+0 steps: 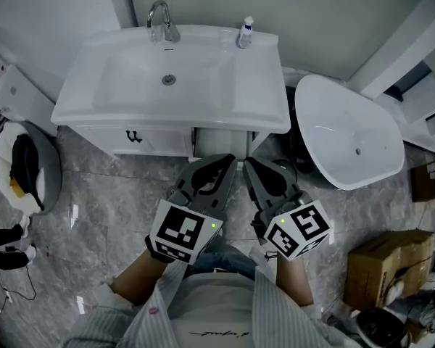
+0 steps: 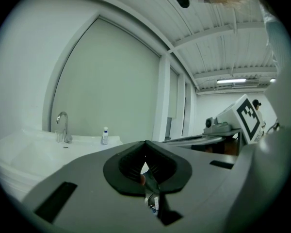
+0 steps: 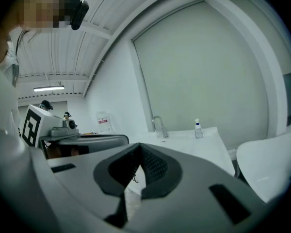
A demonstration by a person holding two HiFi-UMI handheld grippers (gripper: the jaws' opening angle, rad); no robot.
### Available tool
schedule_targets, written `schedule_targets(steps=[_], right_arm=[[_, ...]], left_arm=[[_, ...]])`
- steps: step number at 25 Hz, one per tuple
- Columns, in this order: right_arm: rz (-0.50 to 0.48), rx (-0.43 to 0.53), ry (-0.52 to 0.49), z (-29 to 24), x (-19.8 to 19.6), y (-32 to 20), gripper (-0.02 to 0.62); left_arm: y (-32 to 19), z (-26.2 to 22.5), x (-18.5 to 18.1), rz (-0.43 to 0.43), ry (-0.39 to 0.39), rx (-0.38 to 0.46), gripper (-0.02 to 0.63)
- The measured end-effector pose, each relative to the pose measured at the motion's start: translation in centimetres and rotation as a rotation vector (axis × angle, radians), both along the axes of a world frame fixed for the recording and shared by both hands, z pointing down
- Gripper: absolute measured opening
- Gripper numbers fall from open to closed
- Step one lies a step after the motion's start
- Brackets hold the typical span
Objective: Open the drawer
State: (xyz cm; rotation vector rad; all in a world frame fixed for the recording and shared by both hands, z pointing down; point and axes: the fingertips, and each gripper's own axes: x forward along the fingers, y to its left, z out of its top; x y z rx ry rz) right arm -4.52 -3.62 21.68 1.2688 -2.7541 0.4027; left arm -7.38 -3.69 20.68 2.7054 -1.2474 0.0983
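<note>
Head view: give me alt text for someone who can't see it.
A person holds the left gripper and right gripper, both shut, side by side before a white sink whose drawer is closed. A white tub stands at right.

White sink (image 1: 116, 85), white drawer (image 1: 159, 142); grey marbled floor (image 1: 109, 194); grey left gripper (image 1: 228, 159), right gripper (image 1: 251, 162); brown cardboard box (image 1: 380, 267).

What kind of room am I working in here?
Most likely a bathroom, perhaps a mock-up: a white washbasin with a chrome faucet on a vanity cabinet, a freestanding bathtub beside it, and a marble-look floor. Cardboard boxes lie nearby.
</note>
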Motion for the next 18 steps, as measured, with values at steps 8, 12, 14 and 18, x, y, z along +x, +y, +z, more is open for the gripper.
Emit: schedule_targets(steps=[8, 12, 14, 18], right_arm=[[-0.009, -0.022, -0.003, 0.3, -0.1, -0.1, 0.008], [-0.014, -0.037, -0.009, 0.4, -0.1, 0.0, 0.008], [-0.015, -0.041, -0.011, 0.5, -0.1, 0.1, 0.008], [-0.015, -0.040, -0.016, 0.6, -0.3, -0.1, 0.008]], left_arm=[[-0.2, -0.1, -0.5, 0.006, -0.047, 0.047, 0.016], [-0.2, 0.4, -0.8, 0.011, -0.047, 0.027, 0.017], [0.1, 0.8, -0.8, 0.021, -0.067, 0.039, 0.017], [0.1, 1.0, -0.7, 0.051, -0.095, 0.064, 0.017]])
